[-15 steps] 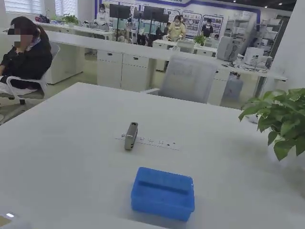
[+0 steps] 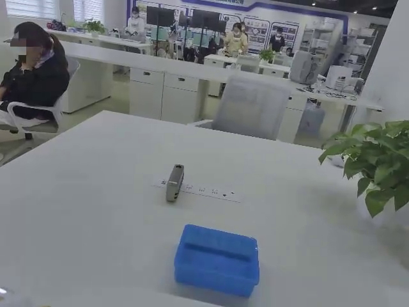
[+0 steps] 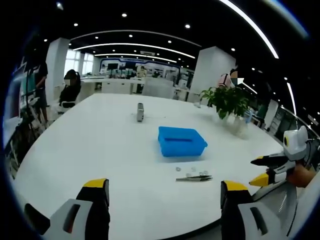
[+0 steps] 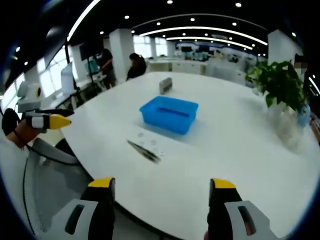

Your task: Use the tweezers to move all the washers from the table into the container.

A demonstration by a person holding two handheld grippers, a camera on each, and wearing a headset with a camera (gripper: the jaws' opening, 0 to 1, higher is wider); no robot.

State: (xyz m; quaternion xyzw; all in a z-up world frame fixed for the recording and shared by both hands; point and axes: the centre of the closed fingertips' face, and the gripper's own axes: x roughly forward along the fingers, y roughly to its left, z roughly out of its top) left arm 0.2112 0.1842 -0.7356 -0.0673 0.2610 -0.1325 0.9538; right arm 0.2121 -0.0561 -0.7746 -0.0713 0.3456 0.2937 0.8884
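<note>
1. Left gripper [image 3: 165,185] and right gripper [image 4: 162,183]: both wide open and holding nothing. They hang off the near edge of the surface [image 3: 100,150], well apart from the work.
2. Tweezers [image 3: 194,178] lie flat on the surface, untouched, on the near side of the blue container [image 3: 181,141]. Washers [image 3: 186,171] are scattered just beside the tweezers, between them and the container. From the head view the container looks empty, so I judge the task not started.
3. Risk: the tweezers are thin and flat on a slick top. Broad jaws will likely skate them sideways into the washers and scatter them.
4. Risk: grabbing the tweezers askew or squeezing too hard could cross the tips, leaving no usable pinch.
5. Risk: the washers are tiny and flat, so an off-centre pinch flicks them. The near edge is close, so one could end up on the floor.
6. Around: a grey box [image 2: 174,181] sits beyond the container, a plant [image 2: 377,160] on the right, and a chair [image 2: 252,105] past the far edge. None are in the path; only the container wall needs clearing.
</note>
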